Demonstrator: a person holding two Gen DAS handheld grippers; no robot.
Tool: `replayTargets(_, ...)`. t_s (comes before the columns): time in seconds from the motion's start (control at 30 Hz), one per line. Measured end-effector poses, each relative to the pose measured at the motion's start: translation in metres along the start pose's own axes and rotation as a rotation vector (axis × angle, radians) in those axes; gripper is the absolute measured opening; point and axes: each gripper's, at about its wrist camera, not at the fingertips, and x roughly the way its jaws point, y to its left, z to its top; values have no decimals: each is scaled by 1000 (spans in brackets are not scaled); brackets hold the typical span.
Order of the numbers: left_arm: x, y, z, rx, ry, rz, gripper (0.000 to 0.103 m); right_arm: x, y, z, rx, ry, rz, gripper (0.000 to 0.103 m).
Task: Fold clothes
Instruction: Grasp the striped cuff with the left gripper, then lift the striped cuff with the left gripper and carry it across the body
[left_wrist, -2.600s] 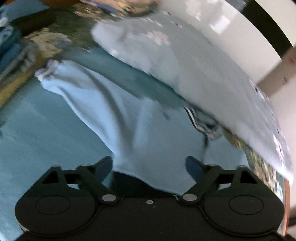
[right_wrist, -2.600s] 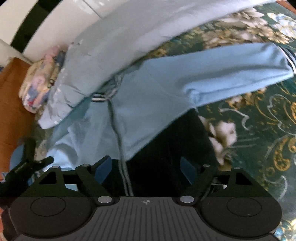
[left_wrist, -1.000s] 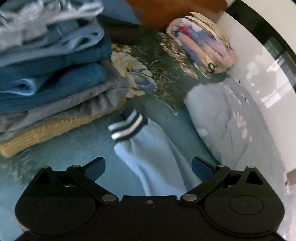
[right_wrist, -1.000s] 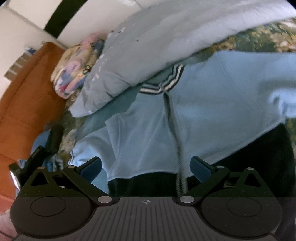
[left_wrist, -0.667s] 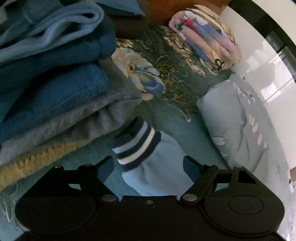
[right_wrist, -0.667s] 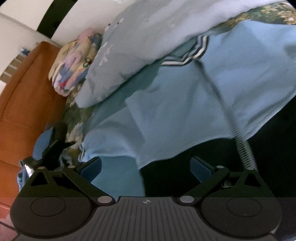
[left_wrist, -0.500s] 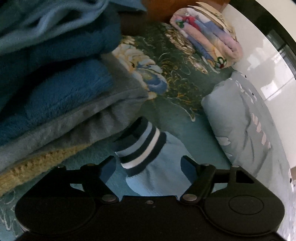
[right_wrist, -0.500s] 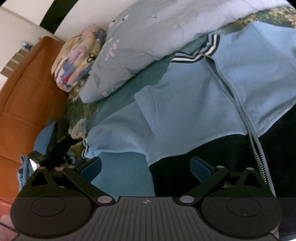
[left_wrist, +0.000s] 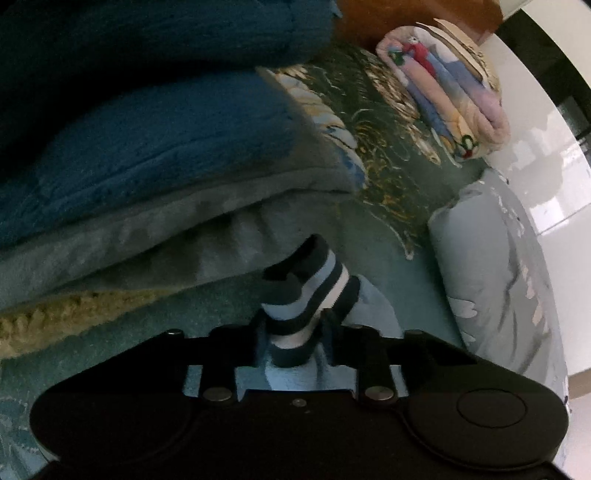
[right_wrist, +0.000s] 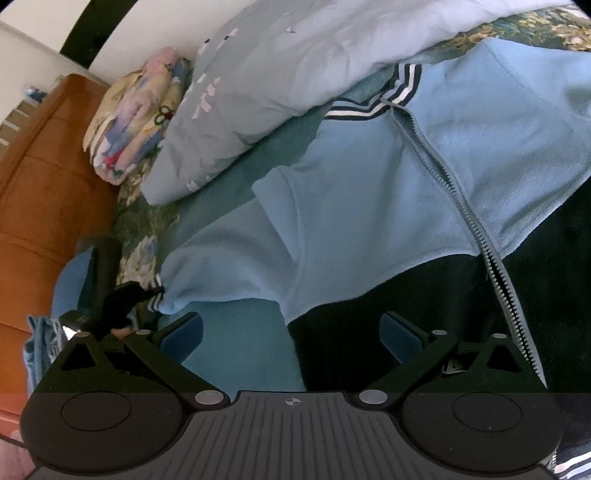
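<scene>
A light blue fleece zip jacket (right_wrist: 369, 192) with a dark lower band lies spread on the bed, zipper (right_wrist: 476, 229) running down its front. My left gripper (left_wrist: 295, 332) is shut on the jacket's striped sleeve cuff (left_wrist: 310, 291). The same cuff and left gripper show at the left in the right wrist view (right_wrist: 122, 299). My right gripper (right_wrist: 291, 336) is open and empty, hovering over the jacket's dark hem (right_wrist: 369, 332) and the teal blanket.
A stack of folded blue, grey and yellow clothes (left_wrist: 147, 177) sits right beside the left cuff. A pale grey pillow (right_wrist: 288, 74) lies above the collar. A rolled floral blanket (left_wrist: 443, 99) and an orange headboard (right_wrist: 44, 177) stand at the far end.
My left gripper moved forward over the sleeve cuff and shut on it. My right gripper shifted left along the jacket's hem and stayed open.
</scene>
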Motion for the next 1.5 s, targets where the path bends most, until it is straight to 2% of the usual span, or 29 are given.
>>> replayTargets(0.1, -9, -10, -4, 71, -44, 47, 8, -1, -1, 1, 4, -1, -2, 103)
replayTargets(0.27, -38, -33, -8, 189, -159, 94, 8, -6, -6, 3, 18, -15, -3, 103)
replayTargets(0.33, -43, -39, -9, 229, -177, 121, 8, -8, -8, 4, 22, -20, -1, 103)
replayTargets(0.77, -72, -36, -32, 402, -256, 378, 11, -19, -34, -2, 96, -49, 5, 103)
replayTargets(0.93, -62, -23, -37, 376, -213, 455, 13, -19, -39, -3, 112, -52, 14, 103)
replayTargets(1.03, -62, -21, -39, 387, -210, 455, 13, -20, -41, -3, 117, -55, 16, 103)
replayTargets(1.13, -69, -25, -40, 382, -229, 406, 11, -21, -44, -3, 123, -58, 13, 103)
replayTargets(1.37, -102, -56, -48, 437, -299, 203, 10, -18, -44, -1, 127, -66, 20, 103)
replayTargets(1.5, -123, -80, -58, 495, -302, 104, 10, -18, -44, 2, 121, -78, 37, 103)
